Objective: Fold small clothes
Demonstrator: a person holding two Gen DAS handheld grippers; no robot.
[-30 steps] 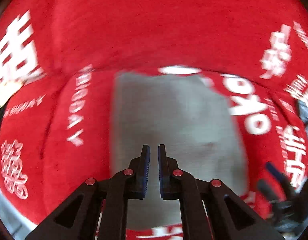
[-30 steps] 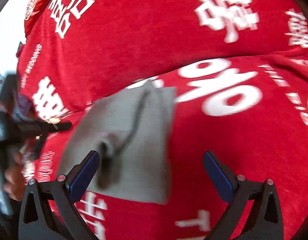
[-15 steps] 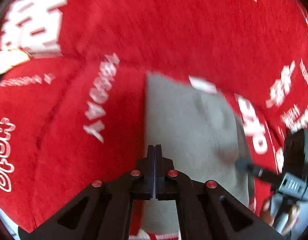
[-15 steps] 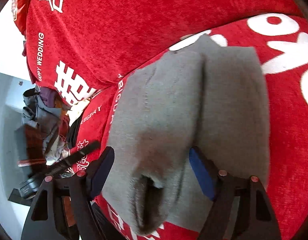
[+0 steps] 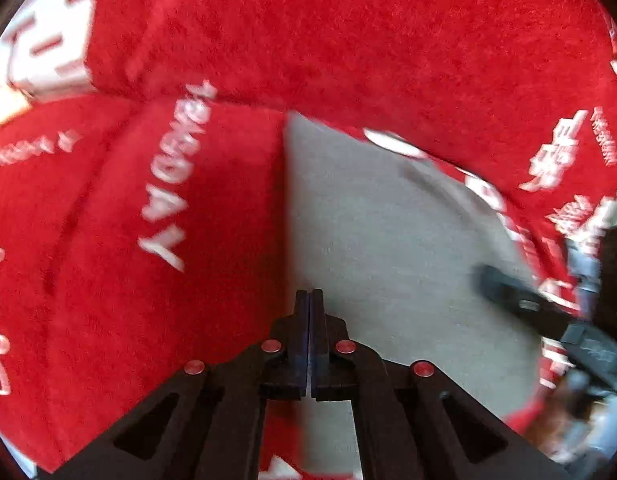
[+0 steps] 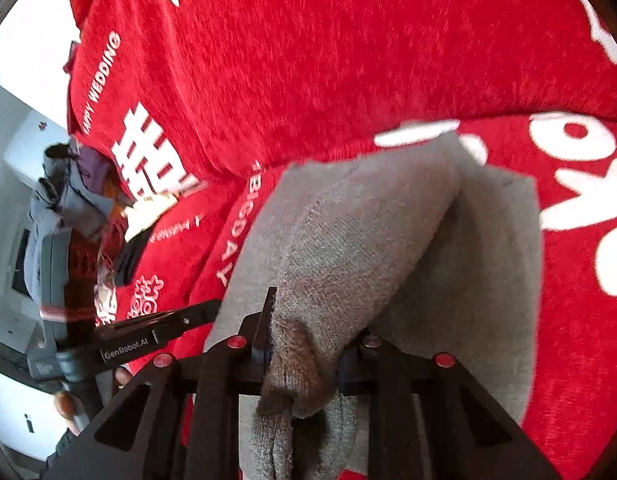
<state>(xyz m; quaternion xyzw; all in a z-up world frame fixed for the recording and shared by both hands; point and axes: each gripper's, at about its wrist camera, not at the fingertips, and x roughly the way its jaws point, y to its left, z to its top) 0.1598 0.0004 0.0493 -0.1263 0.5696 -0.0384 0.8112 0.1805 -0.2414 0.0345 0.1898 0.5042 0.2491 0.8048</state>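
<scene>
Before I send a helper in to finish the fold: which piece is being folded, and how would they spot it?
Look at the red cover printed with white lettering. On it lies the grey knit garment, the only grey piece there. The right gripper is pinching up a bunched fold of it.

Red printed cover (image 5: 212,248): bare from 9 to 11 o'clock of the grey garment (image 5: 380,240). Backrest (image 5: 348,40) rises close at 12. Right gripper (image 5: 508,292) blocks 3. Clothes pile (image 6: 72,192) at far left edge, right-wrist view.
</scene>
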